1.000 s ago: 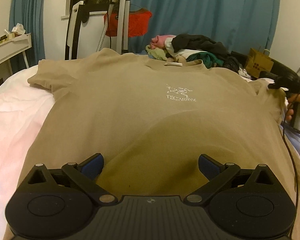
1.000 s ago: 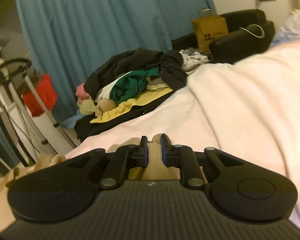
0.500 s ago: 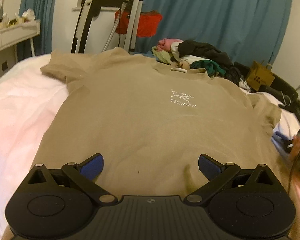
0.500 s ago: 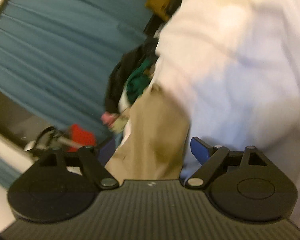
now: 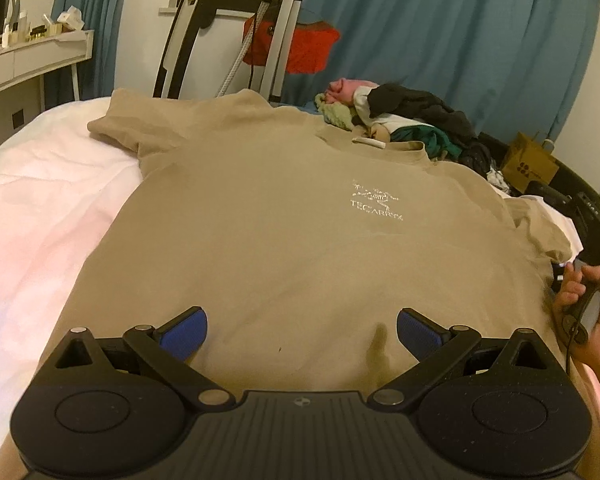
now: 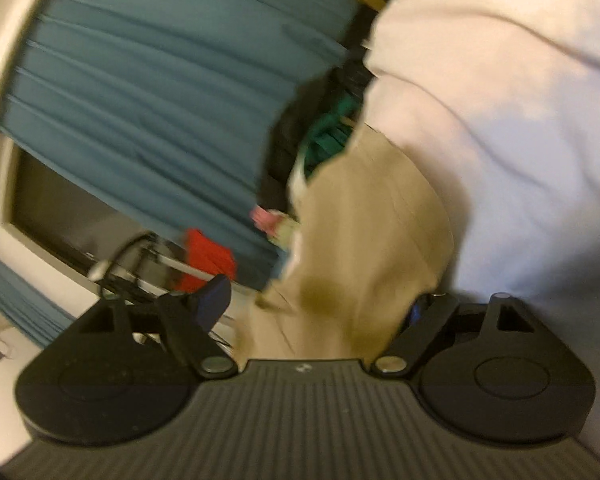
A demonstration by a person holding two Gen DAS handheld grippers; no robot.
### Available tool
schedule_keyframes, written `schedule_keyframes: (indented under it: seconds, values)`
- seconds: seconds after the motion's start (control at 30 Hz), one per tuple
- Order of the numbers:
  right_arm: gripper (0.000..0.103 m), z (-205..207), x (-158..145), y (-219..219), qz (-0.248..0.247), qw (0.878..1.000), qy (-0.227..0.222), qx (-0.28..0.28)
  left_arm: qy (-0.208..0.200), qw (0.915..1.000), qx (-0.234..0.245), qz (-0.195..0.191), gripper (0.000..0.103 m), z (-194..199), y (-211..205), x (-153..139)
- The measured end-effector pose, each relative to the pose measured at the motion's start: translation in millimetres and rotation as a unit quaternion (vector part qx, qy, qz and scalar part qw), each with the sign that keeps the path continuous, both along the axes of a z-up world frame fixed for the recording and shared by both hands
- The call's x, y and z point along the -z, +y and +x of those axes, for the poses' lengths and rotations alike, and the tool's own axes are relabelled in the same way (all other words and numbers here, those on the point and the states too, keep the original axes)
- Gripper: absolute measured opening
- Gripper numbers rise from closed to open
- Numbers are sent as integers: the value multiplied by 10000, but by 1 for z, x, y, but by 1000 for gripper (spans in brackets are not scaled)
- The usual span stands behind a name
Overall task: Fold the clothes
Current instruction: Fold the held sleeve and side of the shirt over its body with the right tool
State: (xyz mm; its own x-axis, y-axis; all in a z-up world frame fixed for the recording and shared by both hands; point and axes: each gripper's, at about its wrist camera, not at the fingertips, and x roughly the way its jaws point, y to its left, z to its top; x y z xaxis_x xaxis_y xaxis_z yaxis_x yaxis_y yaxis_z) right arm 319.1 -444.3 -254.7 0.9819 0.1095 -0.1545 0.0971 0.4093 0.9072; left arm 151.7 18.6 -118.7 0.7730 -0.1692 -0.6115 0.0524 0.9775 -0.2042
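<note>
A tan T-shirt point(image 5: 292, 216) with a white chest logo lies spread flat, front up, on the white bed point(image 5: 40, 208). My left gripper point(image 5: 300, 332) hovers open just above the shirt's lower part, its blue pads wide apart with nothing between them. At the right edge a hand point(image 5: 584, 312) holds the right gripper point(image 5: 592, 232) by the shirt's right sleeve. The right wrist view is blurred and tilted. There the right gripper point(image 6: 316, 308) is open, and the tan sleeve point(image 6: 372, 220) lies loose between its fingers, covering most of the right pad.
A pile of mixed clothes point(image 5: 404, 120) sits beyond the collar. Behind it are a brown paper bag point(image 5: 530, 164), a black chair point(image 5: 568, 204) and blue curtains point(image 5: 460, 32). A stand with a red cloth point(image 5: 300, 48) and a white shelf point(image 5: 36, 56) are at the back left.
The right gripper, shut on the sleeve a second ago, has opened, let it go and tilted sideways. The left gripper has shifted slightly and stays open. The shirt has settled flatter.
</note>
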Motion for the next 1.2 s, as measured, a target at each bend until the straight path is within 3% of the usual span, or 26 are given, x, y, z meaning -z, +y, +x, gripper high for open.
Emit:
schedule_keyframes:
  seconds: [0.2, 0.3, 0.33, 0.37, 0.5, 0.63, 0.8, 0.97, 1.03, 1.1, 1.2]
  values:
    - [84, 35, -4, -5, -489, 9985, -138, -195, -153, 9999, 42, 40, 102, 1, -8, 1]
    - [54, 54, -12, -6, -592, 9980, 215, -43, -281, 9992, 152, 242, 102, 3, -18, 0]
    - [30, 57, -13, -5, -643, 9971, 399, 30, -316, 9989, 173, 306, 102, 4, -21, 0]
    - [17, 56, -14, -5, -683, 9963, 510, 136, -350, 9985, 193, 368, 102, 5, -23, 0]
    - [8, 45, -26, -8, -999, 9904, 773, 561, -453, 9982, 178, 349, 102, 7, -22, -5]
    - [6, 36, -56, -6, -1619, 9785, 966, 835, -300, 9930, 425, 1057, 102, 15, -28, 0]
    - [6, 32, -125, 38, -2915, 9464, 1011, 959, -152, 9938, 476, 993, 102, 16, -13, -6]
    - [6, 39, -186, 119, -4002, 9070, 940, 918, -404, 9972, 207, 590, 102, 7, 21, -36]
    - [6, 44, -200, 159, -4520, 8838, 873, 840, -519, 9979, 109, 364, 102, 4, 38, -46]
    - [6, 53, -203, 204, -5104, 8532, 796, 726, -715, 9971, -30, 255, 103, 3, 54, -51]
    - [6, 72, -185, 272, -5742, 8147, 745, 310, -613, 9973, -333, 215, 103, 15, 72, -47]
